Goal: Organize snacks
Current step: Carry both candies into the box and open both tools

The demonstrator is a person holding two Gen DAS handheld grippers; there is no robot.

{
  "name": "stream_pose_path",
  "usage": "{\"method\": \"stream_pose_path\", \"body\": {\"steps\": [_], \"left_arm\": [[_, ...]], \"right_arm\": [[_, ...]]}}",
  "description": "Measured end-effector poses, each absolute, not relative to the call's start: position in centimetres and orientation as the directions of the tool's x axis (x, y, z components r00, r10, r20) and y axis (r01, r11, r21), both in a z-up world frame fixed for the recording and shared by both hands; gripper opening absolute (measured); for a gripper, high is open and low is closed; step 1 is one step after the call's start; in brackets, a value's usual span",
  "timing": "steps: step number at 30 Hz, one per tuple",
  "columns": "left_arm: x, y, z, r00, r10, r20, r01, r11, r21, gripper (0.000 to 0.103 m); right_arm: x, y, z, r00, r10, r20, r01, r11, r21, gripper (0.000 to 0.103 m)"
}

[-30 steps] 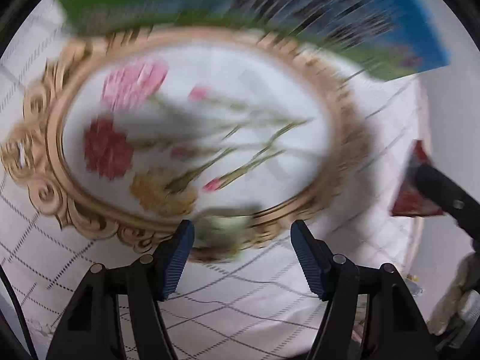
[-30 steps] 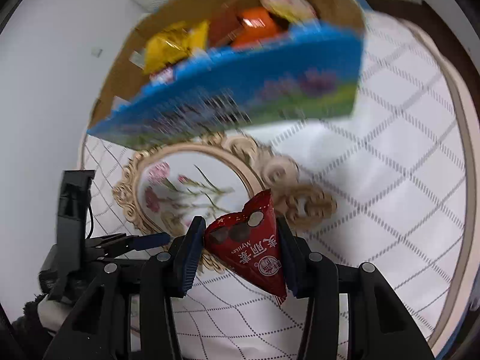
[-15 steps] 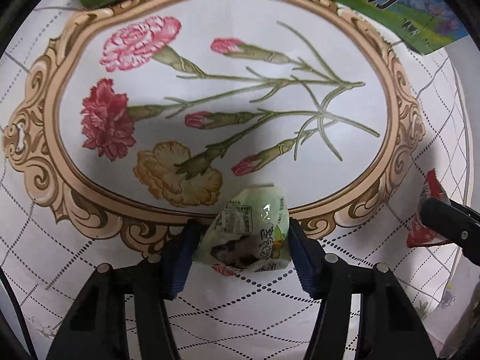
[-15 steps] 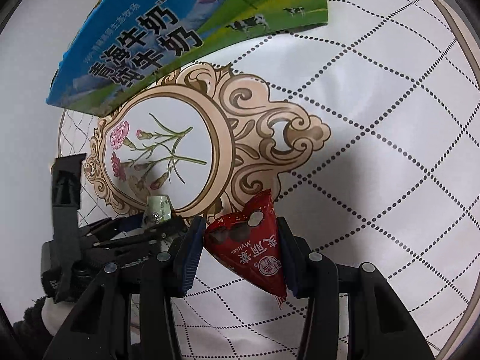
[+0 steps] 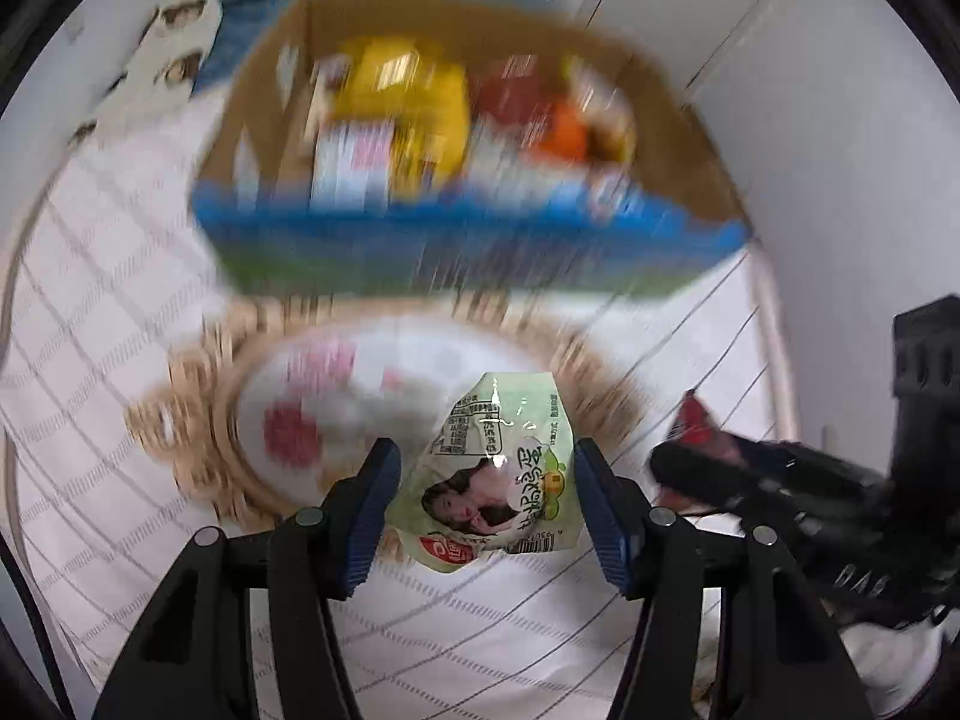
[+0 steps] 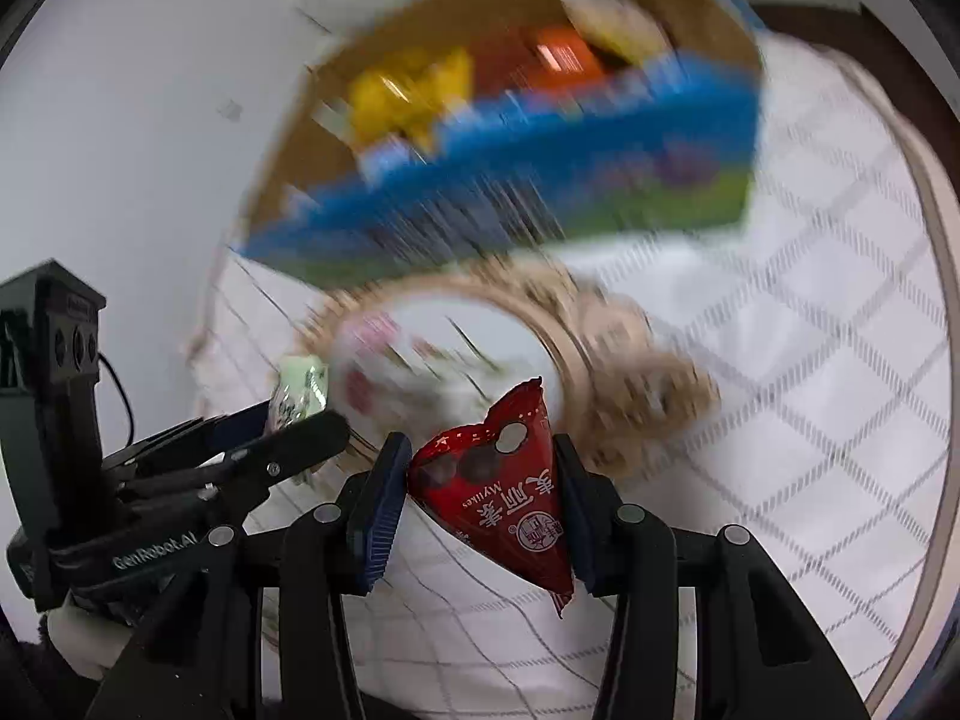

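My left gripper (image 5: pixel 483 498) is shut on a pale green snack packet (image 5: pixel 495 480) and holds it above the table. My right gripper (image 6: pixel 480 489) is shut on a red triangular snack packet (image 6: pixel 504 498), also lifted. The left gripper and green packet (image 6: pixel 297 387) show at the left of the right wrist view. The right gripper's fingers (image 5: pixel 750 474) and red packet (image 5: pixel 696 423) show at the right of the left wrist view. A blue and green cardboard box (image 5: pixel 456 240) with yellow, red and orange snacks inside stands beyond both grippers; it is blurred (image 6: pixel 540 180).
The round table has a white cloth with a dashed diamond grid (image 6: pixel 810 420) and a gold-framed oval flower print (image 5: pixel 336 408) in the middle. A white wall (image 6: pixel 120 120) lies behind the box. A power strip (image 5: pixel 162 48) lies at the far left.
My left gripper closed on the green packet and lifted it. Both grippers tilted up from the table, so the open box with its snacks came into view.
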State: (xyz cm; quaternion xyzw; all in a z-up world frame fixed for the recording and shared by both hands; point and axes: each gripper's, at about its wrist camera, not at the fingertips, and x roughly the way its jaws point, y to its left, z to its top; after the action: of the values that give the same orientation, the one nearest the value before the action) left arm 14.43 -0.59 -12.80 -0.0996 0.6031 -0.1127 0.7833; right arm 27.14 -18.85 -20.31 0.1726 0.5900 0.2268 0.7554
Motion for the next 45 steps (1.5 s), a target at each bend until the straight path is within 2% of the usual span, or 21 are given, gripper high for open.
{"method": "stream_pose_path", "body": {"steps": [3,6,15,17,18,20,21,22,34,45], "left_arm": [[17.4,0.1,-9.1,0.315,-0.281,-0.907,0.067,0.959,-0.274,0.056],[21.0,1.9,-8.4,0.330,-0.242,-0.912,0.053,0.970,-0.238,0.057],[28.3,3.6,-16.4,0.207,-0.085,-0.975,-0.042,0.994,-0.096,0.057],[29.6,3.5,-19.0,0.175,-0.071,-0.982,-0.044,0.996,-0.080,0.058],[29.9,3.4,-19.2,0.165,-0.069,-0.984,-0.046,0.996,-0.077,0.058],[30.7,3.4,-20.3,0.146,-0.072,-0.987,-0.059,0.995,-0.081,0.064],[30.9,3.4,-20.6,0.147,-0.070,-0.987,-0.062,0.995,-0.080,0.077],[31.1,3.3,-20.7,0.153,-0.065,-0.986,-0.062,0.995,-0.075,0.090],[31.3,1.3,-21.6,0.192,-0.042,-0.980,-0.056,0.997,-0.054,0.092],[29.1,1.0,-18.3,0.277,-0.035,-0.960,-0.071,0.996,-0.057,0.092]], "right_arm": [[29.5,-18.5,-16.8,0.271,0.553,-0.788,-0.181,0.833,0.522,0.049],[32.5,-18.1,-15.0,0.330,0.516,-0.791,-0.202,0.857,0.474,0.049],[41.5,-18.5,-18.3,0.297,0.403,-0.866,-0.127,0.915,0.383,0.050],[42.7,-18.3,-19.6,0.259,0.386,-0.885,-0.112,0.922,0.370,0.053],[43.3,-18.3,-20.4,0.230,0.379,-0.896,-0.098,0.925,0.366,0.056],[44.1,-18.1,-21.8,0.194,0.366,-0.910,-0.084,0.930,0.357,0.089],[44.3,-18.1,-22.2,0.186,0.356,-0.916,-0.078,0.934,0.348,0.095],[44.4,-18.1,-22.5,0.180,0.346,-0.921,-0.074,0.938,0.338,0.096],[44.3,-18.2,-23.0,0.197,0.212,-0.957,-0.084,0.976,0.199,0.098],[41.9,-18.7,-18.9,0.312,0.156,-0.937,-0.097,0.987,0.132,0.099]]}}
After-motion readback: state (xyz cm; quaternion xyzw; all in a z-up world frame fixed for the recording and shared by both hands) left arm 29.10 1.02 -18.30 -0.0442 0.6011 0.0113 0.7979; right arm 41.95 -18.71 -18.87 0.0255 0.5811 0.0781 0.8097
